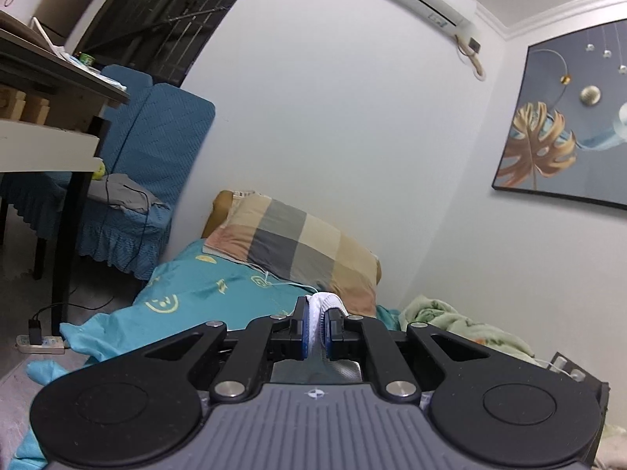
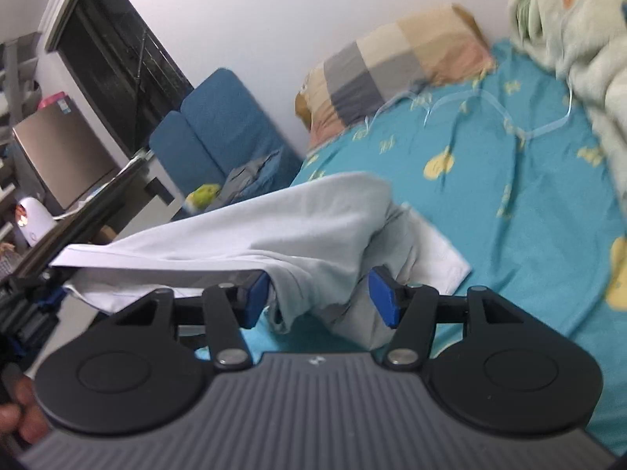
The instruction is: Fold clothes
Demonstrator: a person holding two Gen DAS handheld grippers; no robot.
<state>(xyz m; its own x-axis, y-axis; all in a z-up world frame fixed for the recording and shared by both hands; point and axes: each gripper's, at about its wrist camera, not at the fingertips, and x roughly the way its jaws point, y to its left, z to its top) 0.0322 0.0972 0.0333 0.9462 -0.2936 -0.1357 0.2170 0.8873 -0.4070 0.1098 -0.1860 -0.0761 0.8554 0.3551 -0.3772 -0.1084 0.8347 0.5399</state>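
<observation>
A pale grey-white garment (image 2: 313,227) lies partly on the teal bed sheet (image 2: 509,203), and one edge is pulled taut toward the left. In the left wrist view, my left gripper (image 1: 315,325) is shut on a fold of this white fabric (image 1: 323,305), raised above the bed. It also shows at the far left of the right wrist view as the left gripper (image 2: 51,293), pinching the stretched edge. My right gripper (image 2: 319,297) stands open, with a bunched part of the garment between its blue pads (image 2: 382,297); the right pad stands apart from the cloth.
A checked pillow (image 1: 294,246) lies at the head of the bed, with a green blanket (image 2: 580,31) along the wall and a thin white cable (image 2: 490,105) on the sheet. A blue sofa (image 1: 156,149) and a desk (image 1: 47,137) stand left of the bed. A power strip (image 1: 39,342) lies on the floor.
</observation>
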